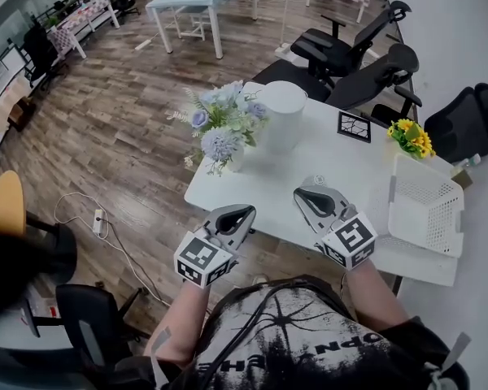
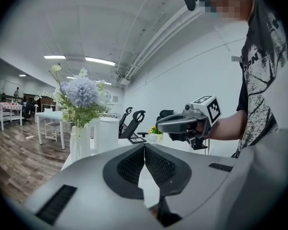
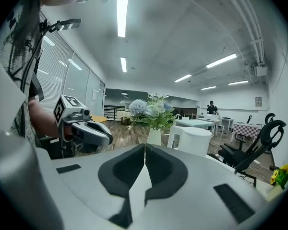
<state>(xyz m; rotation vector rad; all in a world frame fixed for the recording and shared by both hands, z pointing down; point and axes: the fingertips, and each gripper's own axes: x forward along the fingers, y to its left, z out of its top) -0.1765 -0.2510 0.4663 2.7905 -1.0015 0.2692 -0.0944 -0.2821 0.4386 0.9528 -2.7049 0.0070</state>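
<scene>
1. White table (image 1: 325,169) is the broadest thing here. Both grippers hover over its near edge and touch nothing.
2. The white mesh basket (image 1: 427,193) lies at the table's right end, near the right gripper (image 1: 301,193). It looks like light, stiff plastic, and its rim seems the surest place to pinch.
3. The white cylindrical container (image 1: 283,116) stands mid-table, just beside the flowers and well apart from both grippers.
4. The bouquet (image 1: 224,124) of blue flowers sits in a small white vase (image 1: 237,162) at the table's left side. It is the nearest thing ahead of the left gripper (image 1: 250,211). It is probably top-heavy and breakable, with soft stems, so the hold belongs low on the vase body, not on the blooms.
5. Left gripper: the jaws are closed pad to pad, with nothing between them.
6. Right gripper: likewise closed and empty, its pads meeting at the tip.
</scene>
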